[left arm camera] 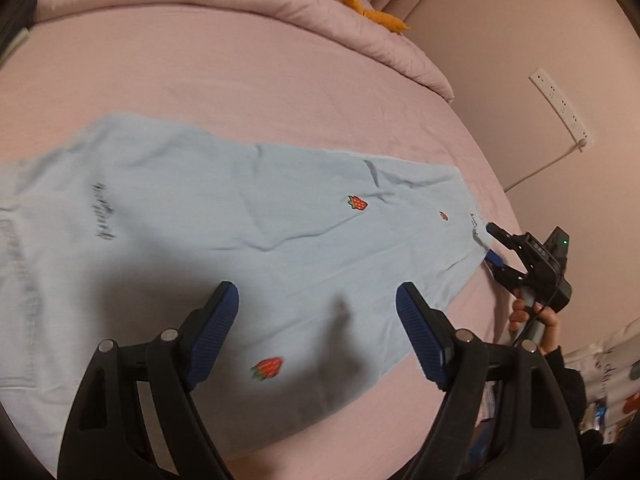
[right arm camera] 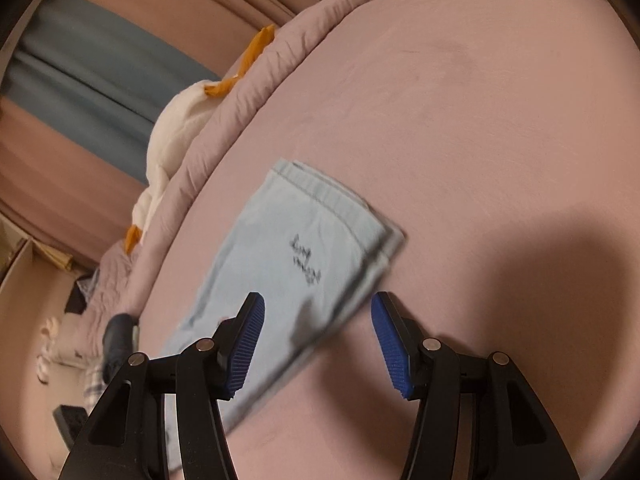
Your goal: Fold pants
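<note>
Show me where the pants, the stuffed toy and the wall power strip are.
pants (left arm camera: pixel 240 220): left wrist view, middle of the blue fabric.
stuffed toy (right arm camera: pixel 176 120): right wrist view, white body.
wall power strip (left arm camera: pixel 560 104): left wrist view, its middle.

Bed (left arm camera: pixel 240 80) with pink fitted sheet (right arm camera: pixel 480 120), smooth, faint creases. Light-blue pants (left arm camera: pixel 200 220) lie flat on the sheet, directly ahead of and beneath the left gripper (left arm camera: pixel 316 320); strawberry patches and dark script on the fabric. Rolled pink quilt (left arm camera: pixel 280 4) along the far edge, beyond the pants. White-and-orange plush toy (right arm camera: pixel 172 128) rests against the quilt.
</note>
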`<state>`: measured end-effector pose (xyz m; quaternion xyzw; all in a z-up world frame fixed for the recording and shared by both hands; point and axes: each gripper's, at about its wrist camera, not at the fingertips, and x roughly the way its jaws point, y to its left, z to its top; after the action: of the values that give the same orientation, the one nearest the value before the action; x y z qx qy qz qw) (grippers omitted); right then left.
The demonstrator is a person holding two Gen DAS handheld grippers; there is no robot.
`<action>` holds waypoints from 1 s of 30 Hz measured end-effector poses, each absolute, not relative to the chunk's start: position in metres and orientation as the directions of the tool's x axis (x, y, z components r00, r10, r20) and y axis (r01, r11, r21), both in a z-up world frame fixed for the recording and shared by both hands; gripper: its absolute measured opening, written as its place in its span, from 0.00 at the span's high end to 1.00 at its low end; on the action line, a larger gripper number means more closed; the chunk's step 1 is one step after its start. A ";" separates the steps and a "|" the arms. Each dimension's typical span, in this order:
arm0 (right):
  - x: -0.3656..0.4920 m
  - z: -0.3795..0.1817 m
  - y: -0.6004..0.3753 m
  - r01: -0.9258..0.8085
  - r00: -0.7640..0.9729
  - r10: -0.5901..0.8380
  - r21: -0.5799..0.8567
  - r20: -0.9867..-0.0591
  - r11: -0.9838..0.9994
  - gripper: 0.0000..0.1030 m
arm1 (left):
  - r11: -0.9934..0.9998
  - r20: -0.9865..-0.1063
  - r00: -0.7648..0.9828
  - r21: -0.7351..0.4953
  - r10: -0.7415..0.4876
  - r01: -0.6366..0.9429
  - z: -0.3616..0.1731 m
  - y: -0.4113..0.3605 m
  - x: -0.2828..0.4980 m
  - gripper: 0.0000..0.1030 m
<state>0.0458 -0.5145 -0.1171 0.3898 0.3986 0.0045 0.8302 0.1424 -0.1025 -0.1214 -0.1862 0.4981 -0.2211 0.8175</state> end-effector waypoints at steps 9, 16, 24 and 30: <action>0.051 -0.120 -0.527 0.275 0.726 0.301 0.662 -0.619 0.698 0.45 | 0.809 -0.721 0.391 -0.574 -0.572 0.125 -0.139 -0.097 0.151 0.21; 0.045 -0.123 -0.529 0.341 0.727 0.267 0.669 -0.633 0.660 0.89 | 0.818 -0.722 0.401 -0.555 -0.564 0.151 -0.138 -0.097 0.147 0.21; 0.050 -0.072 -0.482 0.246 0.752 0.182 0.525 -0.634 0.815 0.91 | 0.791 -0.697 0.405 -0.599 -0.592 0.124 -0.142 -0.090 0.148 0.21; 0.054 -0.033 -0.397 0.036 0.763 0.145 0.264 -0.631 0.964 0.91 | 0.740 -0.659 0.402 -0.668 -0.636 0.076 -0.143 -0.078 0.148 0.21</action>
<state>0.0537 -0.3972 -0.0328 0.1314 0.3433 0.0292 0.9295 0.1483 -0.0779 -0.1433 -0.2809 0.4981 -0.2259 0.7886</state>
